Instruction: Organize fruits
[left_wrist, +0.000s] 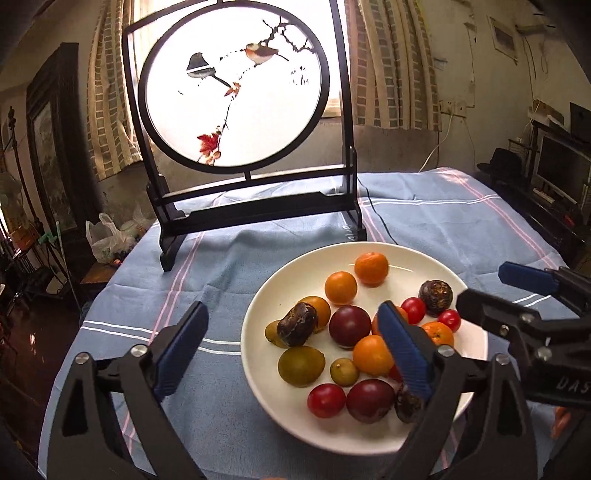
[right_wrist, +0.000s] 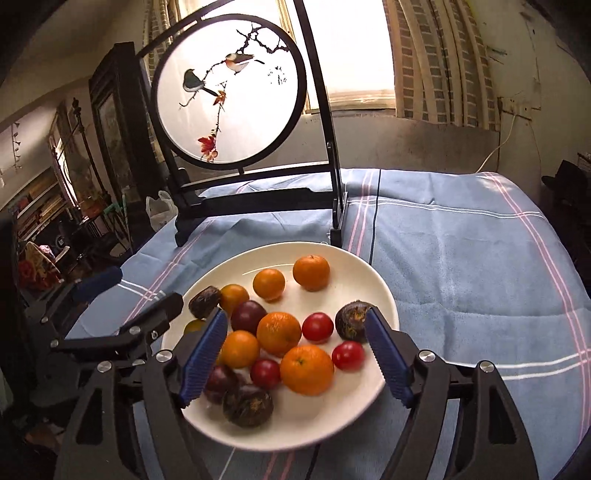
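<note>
Fruits heaped on white plate (right_wrist: 373, 291); right gripper (right_wrist: 295, 363) spread, empty, hovering directly over large orange (right_wrist: 306, 369), nearer it than left gripper (left_wrist: 291, 343), also spread, empty, at plate's left edge.

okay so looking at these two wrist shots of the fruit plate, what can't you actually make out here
- Left wrist view: the fruit behind the left gripper's right finger is partly hidden, and the white plate's near rim is cut by the gripper frame.
- Right wrist view: the right gripper's left finger covers the yellow-green fruit and a purple fruit.
- Both views: the framed bird screen's small writing is too small to read.
</note>
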